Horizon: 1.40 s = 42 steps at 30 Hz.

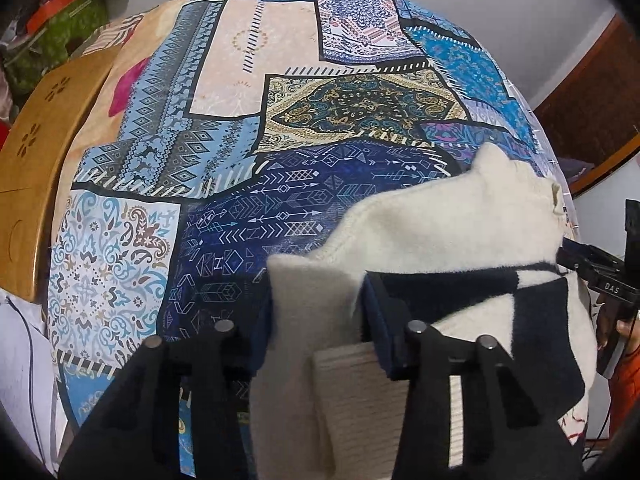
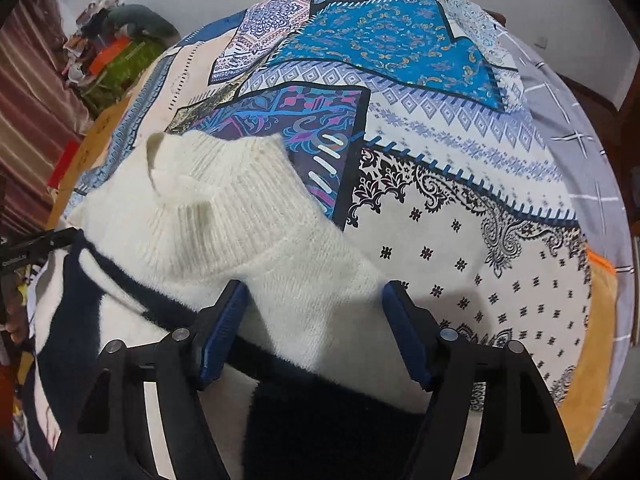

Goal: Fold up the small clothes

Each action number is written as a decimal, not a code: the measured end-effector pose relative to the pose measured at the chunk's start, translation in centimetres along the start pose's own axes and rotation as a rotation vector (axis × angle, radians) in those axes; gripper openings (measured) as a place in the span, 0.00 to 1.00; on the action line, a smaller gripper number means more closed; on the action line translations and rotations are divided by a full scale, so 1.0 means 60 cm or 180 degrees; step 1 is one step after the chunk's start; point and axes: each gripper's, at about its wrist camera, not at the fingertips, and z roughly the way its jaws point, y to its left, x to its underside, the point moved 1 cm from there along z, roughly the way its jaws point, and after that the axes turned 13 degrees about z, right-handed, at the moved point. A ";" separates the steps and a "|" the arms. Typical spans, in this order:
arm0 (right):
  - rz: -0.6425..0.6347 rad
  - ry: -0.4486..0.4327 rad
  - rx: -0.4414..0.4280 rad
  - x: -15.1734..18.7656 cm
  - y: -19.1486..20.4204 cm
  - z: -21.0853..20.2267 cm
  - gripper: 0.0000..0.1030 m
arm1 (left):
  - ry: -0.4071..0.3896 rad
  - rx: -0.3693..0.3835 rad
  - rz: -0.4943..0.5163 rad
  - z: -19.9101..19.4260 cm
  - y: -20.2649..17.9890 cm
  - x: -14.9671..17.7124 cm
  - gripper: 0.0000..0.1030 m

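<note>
We see a patchwork bedspread (image 2: 440,128) covering the bed, with our cream and navy sweater (image 2: 224,216) lying at its near edge, still loosely heaped, so we judge most folding remains. Our left hand-held gripper (image 1: 316,332) pinches a cream fold; our right hand-held gripper (image 2: 312,320) straddles the shoulder, jaws wide. Clutter (image 1: 60,28) sits well apart.

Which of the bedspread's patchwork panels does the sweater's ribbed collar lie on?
The purple-and-pink swirly panel. The white sweater's ribbed collar rests on its near edge; the bright turquoise panel and the white black-motif panel lie clear of the collar.
</note>
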 end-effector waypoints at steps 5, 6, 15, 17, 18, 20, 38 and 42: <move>0.0074 0.0018 -0.0129 0.009 0.009 -0.004 0.26 | -0.0034 -0.0054 0.0089 -0.011 -0.016 0.001 0.28; 0.0069 0.0011 -0.0120 0.010 0.011 -0.007 0.16 | -0.0041 -0.0058 0.0089 -0.013 -0.018 0.002 0.27; 0.0101 -0.0261 -0.0094 0.003 0.036 -0.078 0.08 | -0.0235 -0.0023 0.0170 -0.072 -0.035 0.001 0.24; 0.0051 -0.0307 -0.0064 -0.004 0.047 -0.087 0.08 | -0.0303 -0.0073 0.0237 -0.088 -0.040 0.000 0.24; 0.0012 -0.0329 -0.0044 -0.008 0.057 -0.093 0.07 | -0.0322 -0.0097 0.0253 -0.092 -0.041 -0.001 0.23; -0.0021 -0.0384 -0.0033 -0.017 0.070 -0.099 0.07 | -0.0391 -0.0178 0.0266 -0.104 -0.039 -0.005 0.23; -0.0142 -0.0440 0.0203 -0.018 0.078 -0.127 0.37 | -0.0112 -0.0313 0.0186 -0.060 0.020 0.025 0.36; 0.0003 -0.0520 0.0066 0.022 0.043 -0.205 0.40 | -0.0136 -0.0326 0.0249 -0.090 0.005 0.060 0.41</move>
